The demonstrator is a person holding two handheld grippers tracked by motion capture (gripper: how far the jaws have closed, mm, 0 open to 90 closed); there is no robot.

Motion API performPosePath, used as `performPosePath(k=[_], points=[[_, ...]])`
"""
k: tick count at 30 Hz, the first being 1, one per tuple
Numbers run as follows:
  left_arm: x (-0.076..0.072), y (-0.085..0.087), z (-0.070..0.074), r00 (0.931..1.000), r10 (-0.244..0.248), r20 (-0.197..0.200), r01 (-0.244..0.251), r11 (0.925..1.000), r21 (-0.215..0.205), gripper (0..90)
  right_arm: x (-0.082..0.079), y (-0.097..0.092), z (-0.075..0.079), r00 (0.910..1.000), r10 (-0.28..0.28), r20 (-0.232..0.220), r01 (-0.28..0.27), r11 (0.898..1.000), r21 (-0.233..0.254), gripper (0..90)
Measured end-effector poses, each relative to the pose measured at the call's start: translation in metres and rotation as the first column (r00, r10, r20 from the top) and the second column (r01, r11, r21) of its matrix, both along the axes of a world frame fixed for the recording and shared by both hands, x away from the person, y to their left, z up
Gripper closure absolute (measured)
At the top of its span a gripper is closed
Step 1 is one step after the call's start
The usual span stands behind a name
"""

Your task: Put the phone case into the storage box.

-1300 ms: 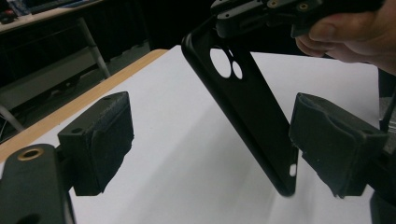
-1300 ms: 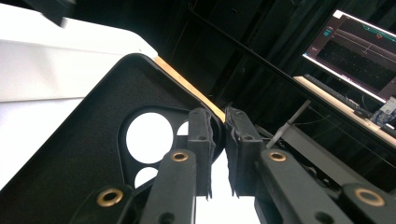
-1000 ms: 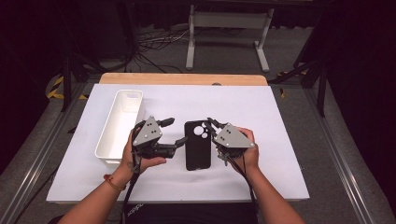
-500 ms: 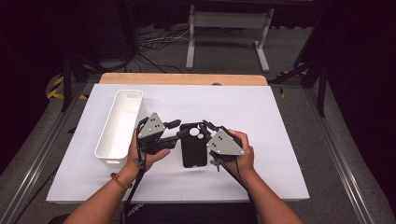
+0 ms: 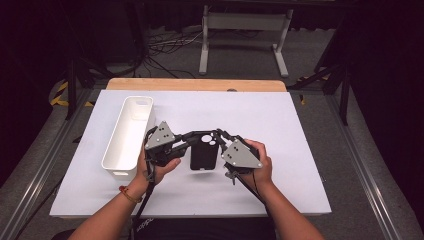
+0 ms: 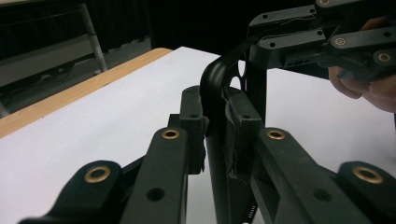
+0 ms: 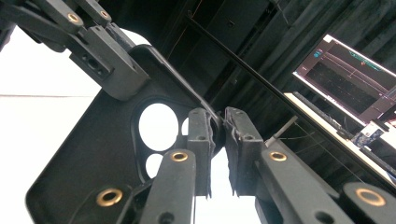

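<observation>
A black phone case [image 5: 202,154] with round camera cut-outs is held between both grippers just over the white table [image 5: 280,125]. My left gripper [image 5: 188,142] pinches its upper left corner; the jaws have just been closing and now press on the case's curved edge [image 6: 215,77] from both sides, as the left gripper [image 6: 215,109] view shows. My right gripper [image 5: 220,137] is shut on the upper right edge. In the right gripper view the right gripper [image 7: 218,122] clamps the thin rim of the case [image 7: 93,154] beside the cut-outs, with the left gripper [image 7: 100,49] opposite.
A long white bin [image 5: 116,150] stands on the table directly left of my left hand, its inside bare. A wooden strip [image 5: 195,84] runs along the table's far edge. Beyond it are a metal stand [image 5: 240,22] and floor cables; a monitor [image 7: 345,70] glows off to the side.
The left gripper's jaws have closed onto the case's corner. The case has shifted slightly left and both hands have drawn closer together.
</observation>
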State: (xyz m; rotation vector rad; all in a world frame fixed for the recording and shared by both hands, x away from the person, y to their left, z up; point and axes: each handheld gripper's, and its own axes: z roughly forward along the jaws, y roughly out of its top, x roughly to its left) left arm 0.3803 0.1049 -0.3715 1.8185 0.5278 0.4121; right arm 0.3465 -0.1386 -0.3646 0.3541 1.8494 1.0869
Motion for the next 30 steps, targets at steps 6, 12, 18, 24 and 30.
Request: performPosePath(k=[6, 12, 18, 24, 30], points=[[0.0, 0.002, -0.001, 0.9998, 0.001, 0.018, 0.0, 0.9999, -0.012, 81.9, -0.001, 0.002, 0.0, 1.0, 0.003, 0.004, -0.003, 1.0, -0.001, 81.3], [-0.002, 0.004, 0.0, 0.9996, 0.003, 0.028, -0.003, 0.9998, -0.022, 82.1, -0.001, 0.002, 0.001, 1.0, 0.008, -0.002, -0.008, 1.0, 0.004, 80.9], [-0.001, 0.006, 0.001, 0.999, 0.006, 0.045, -0.005, 0.9997, -0.022, 82.3, 0.0, 0.001, 0.003, 0.9994, 0.02, -0.028, -0.019, 1.0, 0.025, 79.3], [0.0, 0.006, 0.001, 0.9991, 0.014, 0.039, -0.013, 0.9994, -0.031, 82.3, 0.001, -0.003, 0.008, 0.9985, 0.027, -0.047, -0.024, 0.997, 0.073, 72.3], [0.0, 0.007, 0.001, 0.9992, 0.008, 0.04, -0.006, 0.9994, -0.035, 82.4, 0.001, -0.006, 0.011, 0.9981, 0.026, -0.056, -0.02, 0.996, 0.091, 67.8]])
